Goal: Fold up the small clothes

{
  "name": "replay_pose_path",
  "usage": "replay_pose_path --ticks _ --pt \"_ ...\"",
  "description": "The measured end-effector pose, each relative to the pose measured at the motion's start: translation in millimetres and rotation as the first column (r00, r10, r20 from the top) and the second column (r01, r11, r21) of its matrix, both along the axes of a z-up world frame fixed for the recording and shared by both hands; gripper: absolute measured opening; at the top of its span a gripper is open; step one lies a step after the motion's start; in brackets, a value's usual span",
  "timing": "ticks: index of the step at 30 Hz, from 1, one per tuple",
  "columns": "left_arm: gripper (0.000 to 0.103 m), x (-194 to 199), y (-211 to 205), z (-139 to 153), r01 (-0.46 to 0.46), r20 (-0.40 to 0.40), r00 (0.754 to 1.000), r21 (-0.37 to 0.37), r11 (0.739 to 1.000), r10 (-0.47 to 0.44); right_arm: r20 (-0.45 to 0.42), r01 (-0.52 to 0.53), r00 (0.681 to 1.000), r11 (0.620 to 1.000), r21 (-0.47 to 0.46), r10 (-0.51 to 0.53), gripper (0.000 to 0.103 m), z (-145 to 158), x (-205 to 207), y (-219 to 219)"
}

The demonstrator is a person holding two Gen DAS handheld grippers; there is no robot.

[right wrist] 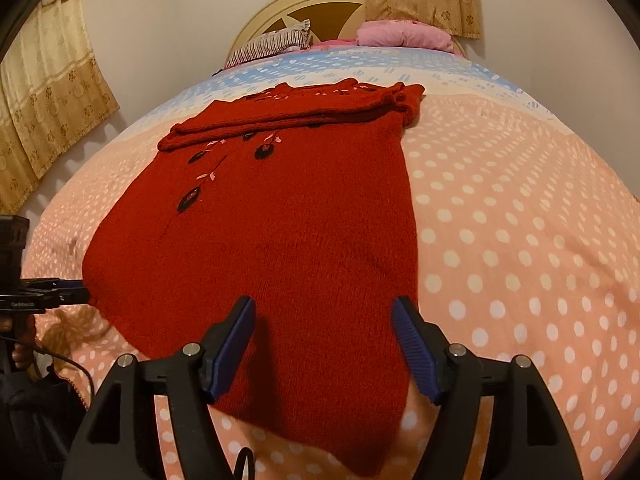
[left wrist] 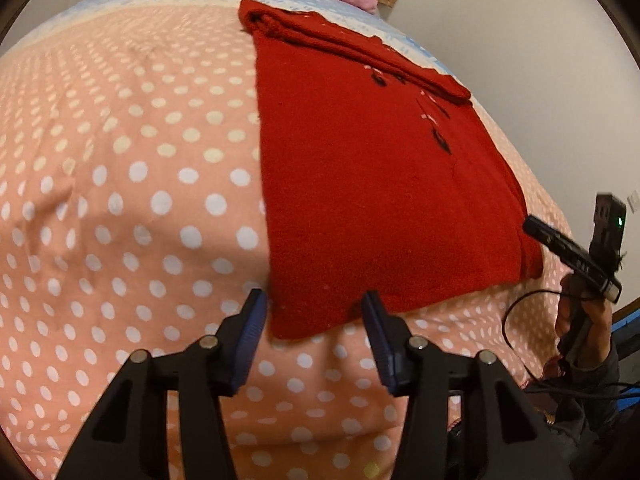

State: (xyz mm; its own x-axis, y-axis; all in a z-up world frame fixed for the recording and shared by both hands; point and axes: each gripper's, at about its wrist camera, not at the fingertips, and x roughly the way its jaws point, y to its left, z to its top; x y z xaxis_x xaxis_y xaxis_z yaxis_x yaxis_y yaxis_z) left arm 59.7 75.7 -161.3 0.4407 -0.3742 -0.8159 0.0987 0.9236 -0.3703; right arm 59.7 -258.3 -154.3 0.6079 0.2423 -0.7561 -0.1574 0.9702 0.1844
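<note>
A red knitted sweater [left wrist: 360,184] with dark embroidered flowers lies flat on the bed, its sleeves folded across the far end. In the left wrist view my left gripper [left wrist: 314,312] straddles the near left corner of the hem. Its blue pads [left wrist: 252,328] stand apart and do not pinch the cloth. My right gripper [right wrist: 324,316] hovers open over the near right part of the sweater [right wrist: 280,232], with knit beneath both fingers. Each gripper also shows in the other view: the right gripper [left wrist: 536,228] at the hem's right corner, the left gripper [right wrist: 78,290] at the left edge.
The bed cover [left wrist: 140,184] is peach with white dots and blue at the far end. A pink pillow [right wrist: 404,34] and a striped pillow [right wrist: 276,42] lie by the headboard [right wrist: 320,4]. Curtains [right wrist: 44,92] hang on the walls. A hand [left wrist: 580,320] and a black cable [left wrist: 516,312] sit at the bed's edge.
</note>
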Motion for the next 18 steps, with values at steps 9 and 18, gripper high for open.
replay_pose_path --ticks 9,18 --pt "0.016 -2.2 2.7 0.2 0.016 0.033 0.999 -0.055 0.998 -0.014 -0.032 0.025 0.999 0.999 0.034 -0.024 0.071 2.8 -24.1 -16.2" --pt "0.013 -7.4 -8.4 7.8 0.045 0.054 0.998 -0.016 0.999 -0.044 -0.086 0.039 0.996 0.993 0.108 -0.030 0.071 -0.5 -47.2 -28.0"
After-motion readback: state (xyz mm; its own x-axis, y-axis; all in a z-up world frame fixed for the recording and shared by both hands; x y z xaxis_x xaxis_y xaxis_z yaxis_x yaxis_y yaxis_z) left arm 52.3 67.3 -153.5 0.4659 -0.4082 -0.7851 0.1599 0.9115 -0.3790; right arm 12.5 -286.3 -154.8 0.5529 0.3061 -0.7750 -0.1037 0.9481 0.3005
